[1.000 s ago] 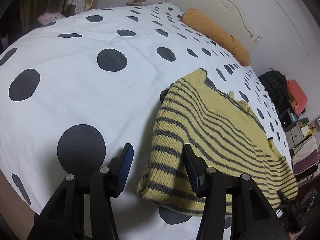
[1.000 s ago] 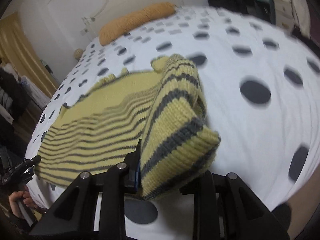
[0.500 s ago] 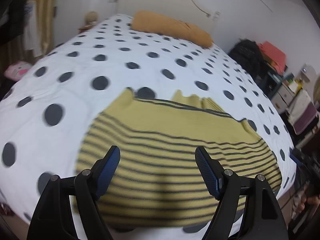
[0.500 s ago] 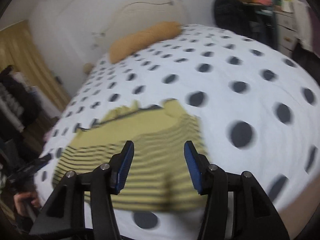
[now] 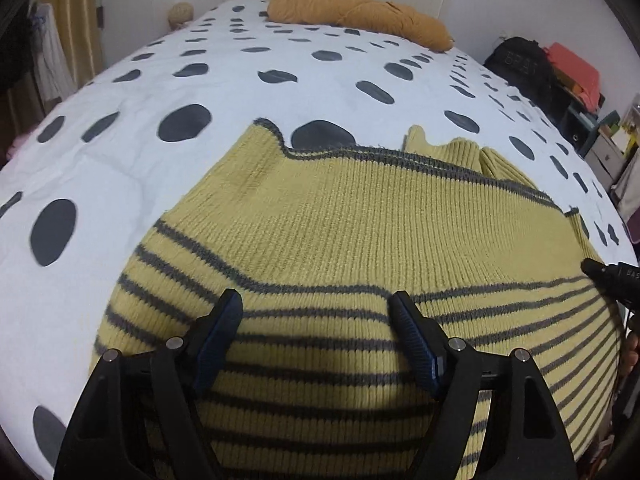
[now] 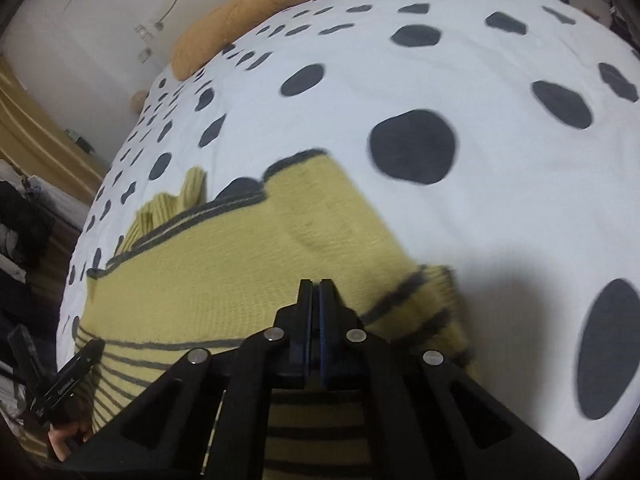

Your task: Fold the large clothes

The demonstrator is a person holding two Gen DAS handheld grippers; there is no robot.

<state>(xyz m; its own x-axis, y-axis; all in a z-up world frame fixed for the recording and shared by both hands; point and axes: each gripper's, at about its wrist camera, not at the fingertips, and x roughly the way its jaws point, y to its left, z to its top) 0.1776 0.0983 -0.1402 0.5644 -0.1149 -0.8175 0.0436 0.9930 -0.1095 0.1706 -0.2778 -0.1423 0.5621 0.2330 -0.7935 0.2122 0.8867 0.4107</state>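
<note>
A yellow knit sweater (image 5: 340, 220) with grey stripes lies folded flat on the white bedspread with dark dots (image 5: 120, 160). My left gripper (image 5: 316, 300) hovers open just over its striped lower half, nothing between the pads. In the right wrist view the sweater (image 6: 224, 272) fills the lower left, its right edge bunched into a thick fold (image 6: 432, 300). My right gripper (image 6: 316, 282) is above the sweater near that fold, jaws shut together with no cloth seen between them. The other gripper's tip shows at each view's edge (image 5: 612, 280) (image 6: 76, 368).
An orange pillow (image 5: 352, 12) lies at the head of the bed by the white headboard. To the right of the bed are a black bag (image 5: 520, 64), a coral item (image 5: 576, 68) and drawers (image 5: 608, 148). Yellow curtains (image 6: 36, 132) hang on the left.
The right gripper let go of the folded sweater edge it held, which now lies on the bed, then shut empty. Both grippers swung in over the sweater; the left opened wider.
</note>
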